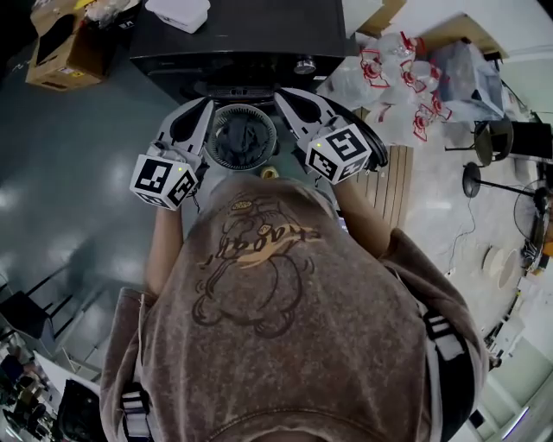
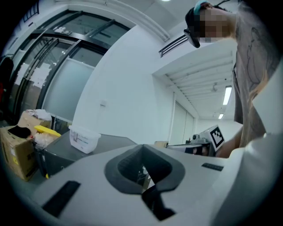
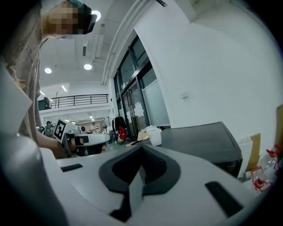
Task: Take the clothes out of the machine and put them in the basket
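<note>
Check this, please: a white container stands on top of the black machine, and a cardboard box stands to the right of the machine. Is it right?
Not quite. The head view shows the cardboard box to the left of the machine, not the right. The white container does stand on top of the machine.

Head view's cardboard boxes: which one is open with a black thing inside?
The box left of the machine, on the dark floor; the other box, by the plastic bags, is mostly cropped.

Clothes [image 1: 243,138] in basket [image 1: 226,161] — before machine [image 1: 242,34], box [image 1: 65,52] left, bags [image 1: 389,78] right.
</note>
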A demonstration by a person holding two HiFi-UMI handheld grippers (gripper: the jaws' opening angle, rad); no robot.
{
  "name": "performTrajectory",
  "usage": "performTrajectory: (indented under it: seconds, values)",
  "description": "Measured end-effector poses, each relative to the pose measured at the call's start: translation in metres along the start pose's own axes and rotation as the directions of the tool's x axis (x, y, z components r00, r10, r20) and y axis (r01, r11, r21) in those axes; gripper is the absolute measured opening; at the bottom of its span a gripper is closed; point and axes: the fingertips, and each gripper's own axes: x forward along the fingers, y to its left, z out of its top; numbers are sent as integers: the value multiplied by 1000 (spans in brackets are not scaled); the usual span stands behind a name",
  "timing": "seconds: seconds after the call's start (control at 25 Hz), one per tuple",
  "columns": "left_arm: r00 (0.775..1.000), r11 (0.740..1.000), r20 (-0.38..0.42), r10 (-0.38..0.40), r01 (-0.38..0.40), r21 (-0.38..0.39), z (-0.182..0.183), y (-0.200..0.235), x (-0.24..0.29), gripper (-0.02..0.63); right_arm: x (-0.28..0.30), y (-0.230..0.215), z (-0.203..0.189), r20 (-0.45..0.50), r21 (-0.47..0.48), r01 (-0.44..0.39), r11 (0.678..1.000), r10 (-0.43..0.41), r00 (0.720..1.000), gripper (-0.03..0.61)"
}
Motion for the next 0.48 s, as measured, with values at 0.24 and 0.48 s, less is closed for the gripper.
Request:
performTrajectory:
  seconds: [0.24, 0.48]
  values:
    - [999, 999, 1, 45, -45, -6, 5, 10, 10, 8, 9, -11, 8, 5, -18, 2, 1000, -1, 1000, -4]
    - [997, 997, -1, 80, -80, -17, 11, 22, 16, 8, 21, -16, 17, 6, -40, -24, 999, 24, 1000, -5]
